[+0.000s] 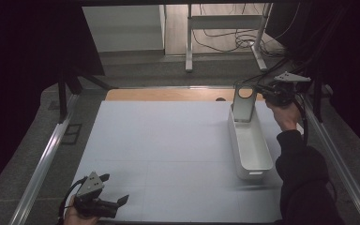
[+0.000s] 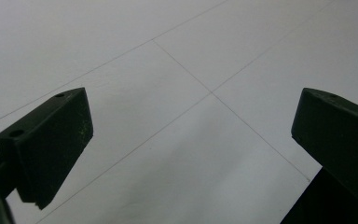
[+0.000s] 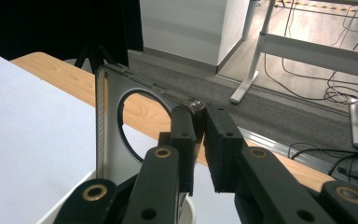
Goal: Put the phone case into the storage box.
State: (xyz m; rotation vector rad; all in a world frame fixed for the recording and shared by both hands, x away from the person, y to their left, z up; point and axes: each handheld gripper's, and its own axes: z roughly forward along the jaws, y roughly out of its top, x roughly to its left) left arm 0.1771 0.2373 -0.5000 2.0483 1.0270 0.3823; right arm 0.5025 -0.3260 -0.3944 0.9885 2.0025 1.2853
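Nearest the camera, at the bottom left, the left gripper [image 1: 114,189] sits low over the white tabletop [image 1: 168,145], close to its near edge, jaws spread wide with nothing between them. Ahead of it there's plenty of bare white surface, crossed by thin seam lines, running all the way to the strip of wood along the far edge. Moving right, the long narrow white plastic bin [image 1: 249,147] lies lengthwise near the right edge, just inside the metal rail [image 1: 337,161]. At its far end stands the grey flat phone case with the large round cut-out [image 1: 244,103], upright, its lower end down inside the bin. Far right, the right gripper [image 3: 200,123] is clamped on the case's top corner.
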